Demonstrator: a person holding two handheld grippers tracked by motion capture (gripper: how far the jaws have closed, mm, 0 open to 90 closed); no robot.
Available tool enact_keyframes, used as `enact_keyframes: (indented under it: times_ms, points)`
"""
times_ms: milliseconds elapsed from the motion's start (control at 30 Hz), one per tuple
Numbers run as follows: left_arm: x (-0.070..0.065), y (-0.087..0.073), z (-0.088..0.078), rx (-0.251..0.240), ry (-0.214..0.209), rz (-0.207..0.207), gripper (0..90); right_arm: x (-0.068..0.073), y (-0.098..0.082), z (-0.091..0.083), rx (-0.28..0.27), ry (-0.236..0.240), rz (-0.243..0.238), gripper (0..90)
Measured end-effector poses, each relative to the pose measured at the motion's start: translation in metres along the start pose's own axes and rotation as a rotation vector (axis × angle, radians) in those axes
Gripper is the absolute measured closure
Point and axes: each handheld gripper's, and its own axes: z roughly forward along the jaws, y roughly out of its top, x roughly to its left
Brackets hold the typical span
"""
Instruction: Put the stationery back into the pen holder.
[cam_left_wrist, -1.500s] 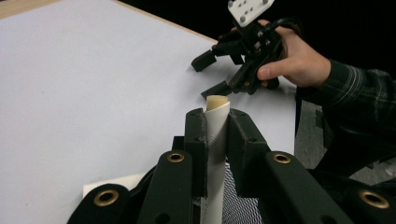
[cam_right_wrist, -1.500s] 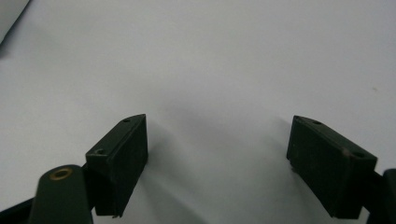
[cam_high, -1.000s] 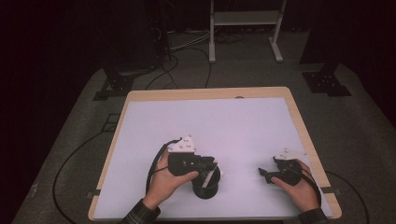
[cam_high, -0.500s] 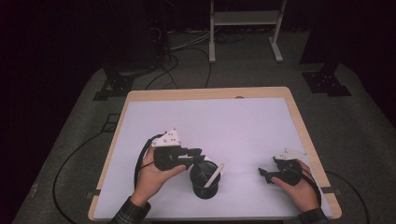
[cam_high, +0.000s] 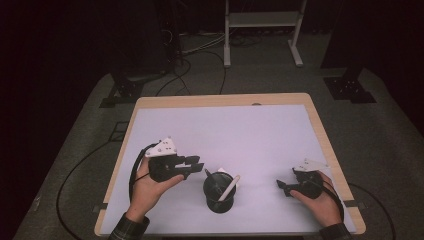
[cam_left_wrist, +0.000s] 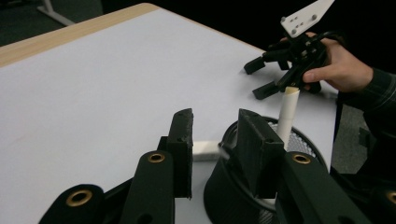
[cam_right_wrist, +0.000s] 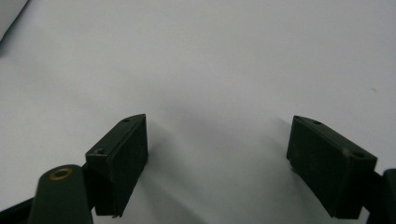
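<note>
A black mesh cup (cam_high: 219, 196) stands near the table's front edge, holding a white pen (cam_high: 229, 187) that leans right and a dark pen (cam_high: 208, 174). In the left gripper view the cup (cam_left_wrist: 224, 196) sits just behind the right jaw, with the white pen (cam_left_wrist: 288, 112) rising from it. My left gripper (cam_high: 197, 163) hovers just left of the cup. Its jaws have just been opening and stand a little apart with nothing between them (cam_left_wrist: 215, 126). My right gripper (cam_high: 281, 186) rests low at the front right, open wide over bare table (cam_right_wrist: 217, 140).
The white table top (cam_high: 225, 130) has a wooden rim. A small white piece (cam_left_wrist: 204, 149) lies by the cup's foot. Behind the table are a metal stand (cam_high: 260, 30), black floor bases and cables. The right hand and its gripper (cam_left_wrist: 266, 74) show beyond the cup.
My left gripper has drawn away from over the cup to the left and slightly up, and its jaws have parted a little. The right gripper has stayed put.
</note>
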Motion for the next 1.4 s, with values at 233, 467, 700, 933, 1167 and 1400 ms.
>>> enact_keyframes:
  times_ms: [233,467,700,933,1167,1400]
  points:
    - [0.009,-0.014,-0.011,0.021,0.042,-0.013,62.8,0.000,0.000,0.000,0.001,0.001,0.000,19.4]
    - [0.017,-0.033,-0.016,0.064,0.096,-0.005,54.7,0.000,0.001,0.000,0.003,-0.002,0.010,19.8]
    - [0.027,-0.053,-0.019,0.127,0.160,-0.025,44.9,0.002,0.005,-0.002,0.016,-0.014,0.012,32.7]
    - [0.034,-0.076,-0.015,0.196,0.224,-0.020,37.0,0.008,0.014,-0.001,0.012,0.020,0.003,36.1]
    - [0.043,-0.097,-0.010,0.254,0.276,-0.034,28.6,0.022,0.028,0.003,-0.009,0.114,-0.003,36.2]
    - [0.051,-0.110,-0.010,0.253,0.319,-0.061,22.0,0.039,0.042,0.006,-0.019,0.216,0.007,36.6]
